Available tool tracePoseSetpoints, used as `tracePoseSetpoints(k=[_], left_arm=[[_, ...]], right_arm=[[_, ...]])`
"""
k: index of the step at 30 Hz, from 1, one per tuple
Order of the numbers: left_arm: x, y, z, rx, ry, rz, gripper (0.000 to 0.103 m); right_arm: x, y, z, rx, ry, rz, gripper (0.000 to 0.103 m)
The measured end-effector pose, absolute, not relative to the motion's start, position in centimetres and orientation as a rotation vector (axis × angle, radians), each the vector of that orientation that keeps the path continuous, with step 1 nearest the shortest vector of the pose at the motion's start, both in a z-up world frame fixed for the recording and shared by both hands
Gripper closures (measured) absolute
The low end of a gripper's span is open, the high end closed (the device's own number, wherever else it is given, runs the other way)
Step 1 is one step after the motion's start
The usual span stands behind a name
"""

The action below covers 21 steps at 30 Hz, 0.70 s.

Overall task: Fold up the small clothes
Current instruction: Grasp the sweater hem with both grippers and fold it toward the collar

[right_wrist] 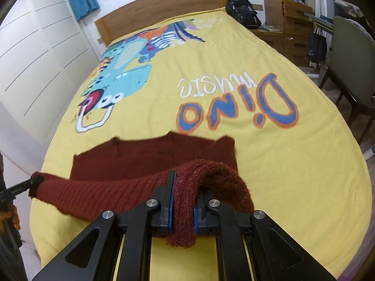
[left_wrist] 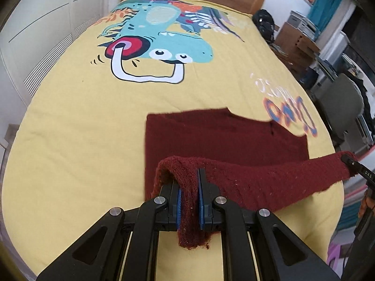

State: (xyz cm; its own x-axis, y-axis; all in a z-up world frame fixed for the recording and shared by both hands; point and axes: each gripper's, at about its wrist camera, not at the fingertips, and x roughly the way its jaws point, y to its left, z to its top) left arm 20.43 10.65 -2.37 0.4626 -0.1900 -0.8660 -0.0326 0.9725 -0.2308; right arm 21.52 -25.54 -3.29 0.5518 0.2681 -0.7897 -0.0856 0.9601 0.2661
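Note:
A dark red knitted garment (left_wrist: 222, 135) (right_wrist: 152, 154) lies on the yellow dinosaur bedspread (left_wrist: 82, 121) (right_wrist: 293, 164), with its near edge lifted off the bed. My left gripper (left_wrist: 188, 178) is shut on the left corner of that raised edge, and wool hangs down between its blue pads. My right gripper (right_wrist: 185, 183) is shut on the other corner. The edge stretches between the two as a raised band. Each gripper also shows in the other's view: the right gripper (left_wrist: 351, 161) at the far right, the left gripper (right_wrist: 32, 182) at the far left.
A wooden headboard (right_wrist: 164, 2) closes the far end of the bed. A black backpack (right_wrist: 243, 14) sits at the far right corner. A grey chair (right_wrist: 351, 65) and wooden drawers (right_wrist: 293, 23) stand to the right, and white wardrobe doors (left_wrist: 46, 23) to the left.

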Motion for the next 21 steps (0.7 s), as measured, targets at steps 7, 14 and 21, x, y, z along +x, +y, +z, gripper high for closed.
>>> tracePoseSetpoints(k=[7, 14, 21], left_arm=[[26.3, 11.8, -5.6, -0.211, 1.171, -0.048, 0.094], [29.1, 10.6, -10.1, -0.12, 1.217, 0.037, 0.091], [29.5, 10.1, -12.2, -0.072, 1.267, 0.098, 0.085]], right_arm=[[27.5, -23.8, -6.4, 0.147, 1.054, 0.177, 0.092], [30.7, -22.8, -12.1, 0.137, 1.183, 0.123, 0.09], [30.9, -23.0, -13.9, 0.154, 1.206, 0.094, 0.072]])
